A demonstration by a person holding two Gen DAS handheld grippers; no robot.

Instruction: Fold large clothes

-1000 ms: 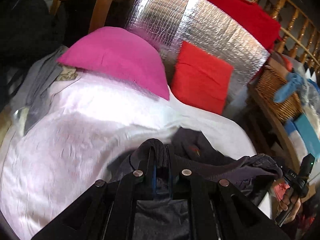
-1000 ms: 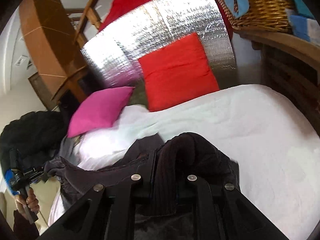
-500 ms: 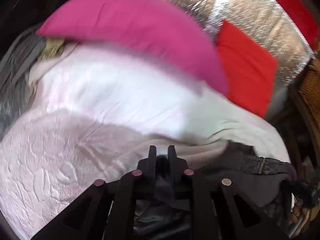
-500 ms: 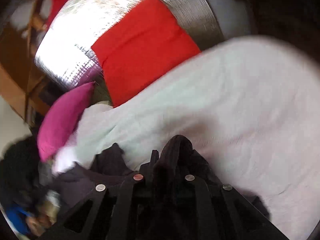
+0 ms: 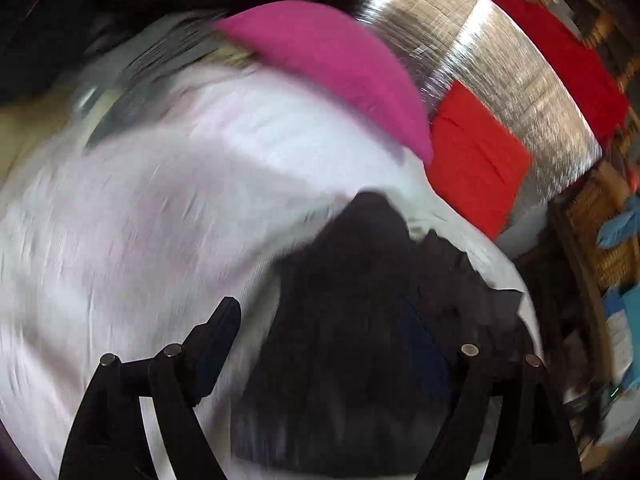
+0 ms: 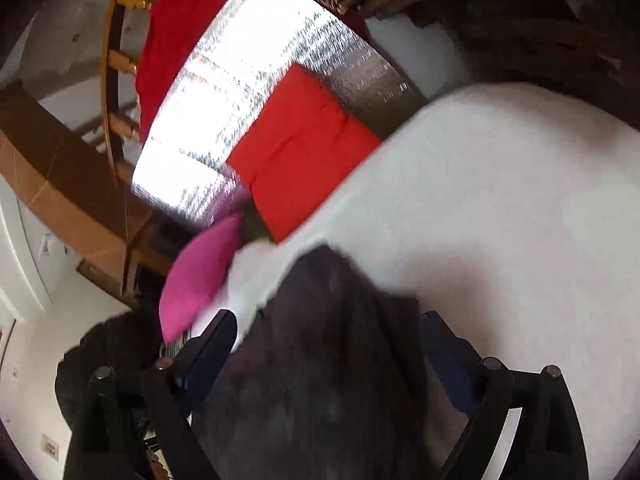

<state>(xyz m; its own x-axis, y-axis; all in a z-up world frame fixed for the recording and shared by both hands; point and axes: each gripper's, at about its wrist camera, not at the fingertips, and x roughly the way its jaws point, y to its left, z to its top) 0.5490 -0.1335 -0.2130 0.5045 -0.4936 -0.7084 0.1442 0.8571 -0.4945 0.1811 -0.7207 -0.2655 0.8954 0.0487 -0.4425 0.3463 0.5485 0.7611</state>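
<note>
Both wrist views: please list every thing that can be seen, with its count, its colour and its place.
dark garment: one, black to dark purple, lying on the bed, between the jaws of both grippers.
bed cover: one, white, under the garment.
pink pillow: one, magenta, at the head of the bed.
red cushion: one, red, leaning on the foil sheet.
foil sheet: one, silver, standing behind the pillows.
red cloth: one, red, hung over the wooden railing.
wicker basket: one, brown, right of the bed, with something blue in it.
left gripper: one, black, jaws just opened, garment released.
right gripper: one, black, jaws just opened, garment released.
</note>
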